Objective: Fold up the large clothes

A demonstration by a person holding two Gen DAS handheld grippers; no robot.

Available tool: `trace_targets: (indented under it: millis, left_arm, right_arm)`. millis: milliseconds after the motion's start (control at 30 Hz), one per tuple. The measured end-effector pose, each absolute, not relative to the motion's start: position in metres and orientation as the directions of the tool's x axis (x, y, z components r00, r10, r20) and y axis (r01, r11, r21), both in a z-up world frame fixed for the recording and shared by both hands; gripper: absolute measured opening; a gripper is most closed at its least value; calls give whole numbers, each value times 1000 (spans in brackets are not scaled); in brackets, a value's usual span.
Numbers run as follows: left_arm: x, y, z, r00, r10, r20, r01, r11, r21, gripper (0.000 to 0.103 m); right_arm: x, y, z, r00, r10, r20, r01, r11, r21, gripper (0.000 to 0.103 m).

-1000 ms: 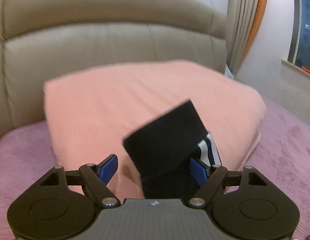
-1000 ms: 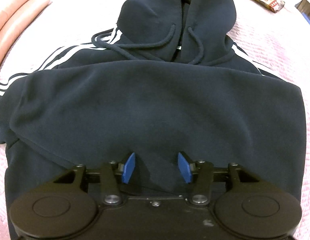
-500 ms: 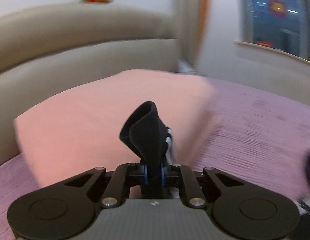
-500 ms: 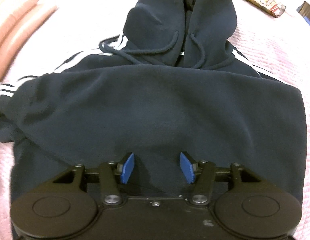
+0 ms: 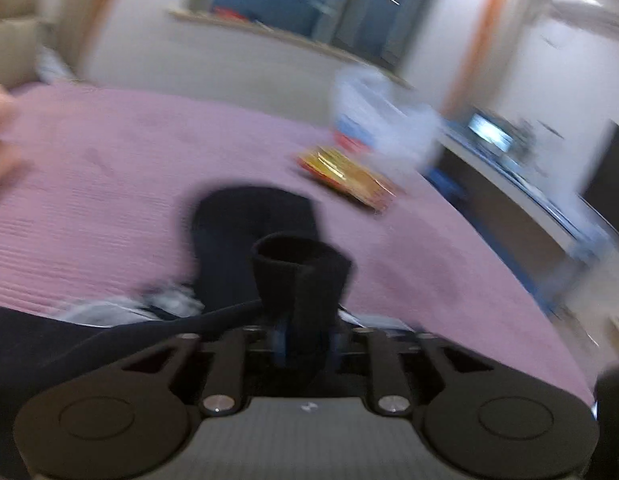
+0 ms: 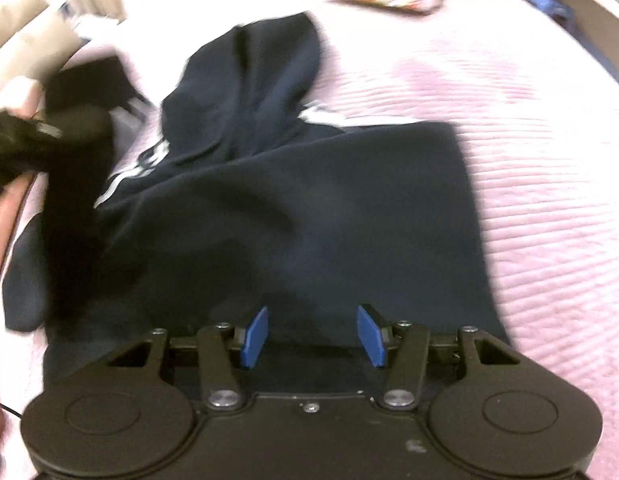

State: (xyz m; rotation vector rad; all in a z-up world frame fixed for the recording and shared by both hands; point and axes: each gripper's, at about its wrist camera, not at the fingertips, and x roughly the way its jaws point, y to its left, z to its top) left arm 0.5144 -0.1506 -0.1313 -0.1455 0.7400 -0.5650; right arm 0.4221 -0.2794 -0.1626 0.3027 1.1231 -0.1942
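The pink bed point(image 6: 529, 152) carries the navy hoodie point(image 6: 309, 216), laid flat with its hood point(image 6: 261, 80) toward the far edge, likely so a sleeve can fold over the body. The left tongs point(image 5: 305, 340) are clamped on the sleeve cuff point(image 5: 299, 264), lifting it above the bed. The right tongs point(image 6: 312, 336) gape over the hem, gripping nothing.

Dark navy hoodie point(image 6: 293, 216) with white stripes lies partly folded, sleeve cuff point(image 5: 301, 276) lifted
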Motion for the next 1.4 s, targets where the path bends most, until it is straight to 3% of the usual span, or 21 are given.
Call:
trace_targets:
  millis: [33, 133, 300, 667, 767, 800, 967, 1133, 1167, 1267, 1333, 1400]
  left_arm:
    - [513, -162, -143, 552, -551, -626, 452, 829, -330, 55]
    - [507, -161, -166, 511, -536, -672, 421, 838, -348, 63]
    - [510, -96, -198, 482, -442, -757, 264, 897, -355, 62]
    - [527, -10, -199, 529, -255, -809, 65, 963, -261, 62]
    - [522, -2, -196, 536, -242, -809, 49, 965, -256, 61]
    - [522, -1, -195, 541, -240, -806, 45, 965, -257, 60]
    - [523, 1, -178, 589, -228, -776, 48, 968, -248, 59]
    - [538, -7, -176, 613, -227, -757, 71, 970, -234, 59]
    - [543, -10, -182, 608, -220, -763, 74, 973, -221, 59]
    - [559, -26, -210, 572, -137, -809, 75, 991, -114, 57]
    - [562, -38, -219, 576, -82, -813, 106, 994, -25, 57]
    - [561, -44, -214, 584, -79, -808, 140, 990, 5, 58]
  right_arm:
    - [419, -287, -160, 427, -23, -904, 317, 940, 126, 62]
    - [414, -303, -164, 427, -45, -903, 344, 932, 116, 63]
    - [422, -309, -175, 480, 38, -876, 334, 916, 223, 75]
    - [473, -305, -216, 502, 198, -842, 304, 871, 386, 75]
    - [474, -289, -216, 487, 234, -842, 246, 888, 389, 24]
    - [471, -285, -211, 502, 226, -835, 227, 897, 379, 15]
    - [457, -285, -156, 602, 110, -791, 226, 926, 301, 12]
    - [439, -309, -117, 617, -168, -769, 356, 931, 81, 13]
    - [440, -316, -123, 581, -188, -792, 375, 926, 55, 17]
    - [449, -335, -170, 393, -269, -879, 485, 873, -51, 56]
    - [455, -347, -206, 291, -249, -924, 485, 870, -81, 56]
    - [451, -358, -206, 309, -219, -926, 511, 859, -33, 61]
